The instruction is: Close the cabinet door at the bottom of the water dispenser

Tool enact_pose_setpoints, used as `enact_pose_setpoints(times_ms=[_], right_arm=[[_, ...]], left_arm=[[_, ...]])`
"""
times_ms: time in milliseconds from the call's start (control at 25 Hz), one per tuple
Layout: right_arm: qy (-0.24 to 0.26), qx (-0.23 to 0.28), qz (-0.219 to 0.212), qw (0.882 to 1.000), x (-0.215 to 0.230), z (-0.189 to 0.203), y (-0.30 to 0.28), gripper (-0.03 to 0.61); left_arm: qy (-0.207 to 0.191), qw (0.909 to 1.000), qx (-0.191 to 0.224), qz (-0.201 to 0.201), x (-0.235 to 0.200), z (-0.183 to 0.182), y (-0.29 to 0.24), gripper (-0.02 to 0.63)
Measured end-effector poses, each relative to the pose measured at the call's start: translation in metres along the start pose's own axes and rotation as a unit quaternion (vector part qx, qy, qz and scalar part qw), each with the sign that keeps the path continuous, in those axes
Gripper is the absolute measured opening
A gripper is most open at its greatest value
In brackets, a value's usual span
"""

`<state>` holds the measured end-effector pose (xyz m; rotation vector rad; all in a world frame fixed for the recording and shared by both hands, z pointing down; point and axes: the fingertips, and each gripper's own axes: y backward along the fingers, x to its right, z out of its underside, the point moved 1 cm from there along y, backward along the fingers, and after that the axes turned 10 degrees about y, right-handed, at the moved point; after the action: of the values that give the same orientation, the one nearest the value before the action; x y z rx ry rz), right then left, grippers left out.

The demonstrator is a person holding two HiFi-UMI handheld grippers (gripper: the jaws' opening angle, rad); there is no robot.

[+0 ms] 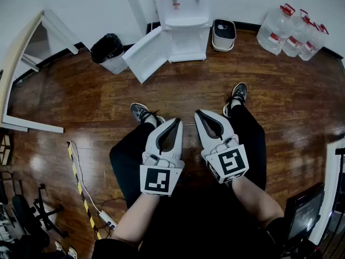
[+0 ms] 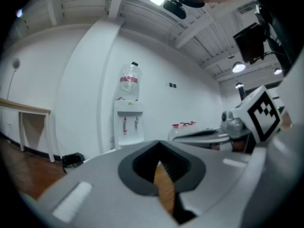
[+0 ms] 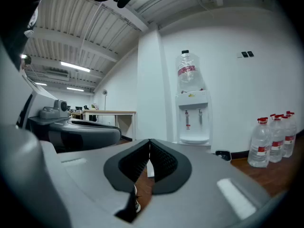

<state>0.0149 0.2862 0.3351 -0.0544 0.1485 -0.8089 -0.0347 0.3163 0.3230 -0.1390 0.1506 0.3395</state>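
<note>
Two grippers sit low over the person's lap. The left gripper (image 1: pixel 176 122) and the right gripper (image 1: pixel 199 113) both have their fingers clenched on nothing. The cabinet door (image 1: pixel 144 53) stands swung wide open at the bottom of the water dispenser (image 1: pixel 185 15) against the far wall, well apart from both grippers, with a black-bagged bin (image 1: pixel 108 50) near it. The door looks like a light, stiff, smooth white panel on a side hinge and probably swings freely. No grasp is likely needed. A flat push with closed fingers near the free edge, far from the hinge, should work, though the slick face may let them slide.
</note>
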Motion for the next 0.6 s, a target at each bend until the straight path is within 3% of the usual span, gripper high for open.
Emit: enact_pose_setpoints(times_ms=[120, 280, 600], right_arm=[[-0.001, 0.001, 0.011, 1.0, 0.015, 0.013, -0.007, 0.006], [-0.042, -0.016, 0.007, 0.999, 0.027, 0.027, -0.028, 0.006], [-0.077, -0.032, -0.001, 0.997, 0.042, 0.036, -0.062, 0.006]], left_arm=[[0.017, 0.9997, -0.012, -0.013, -0.014, 0.008, -0.012, 0.021], [0.029, 0.9988, -0.031, -0.026, -0.039, 0.019, -0.033, 0.021], [0.037, 0.9978, -0.016, -0.053, -0.072, 0.008, -0.056, 0.021]])
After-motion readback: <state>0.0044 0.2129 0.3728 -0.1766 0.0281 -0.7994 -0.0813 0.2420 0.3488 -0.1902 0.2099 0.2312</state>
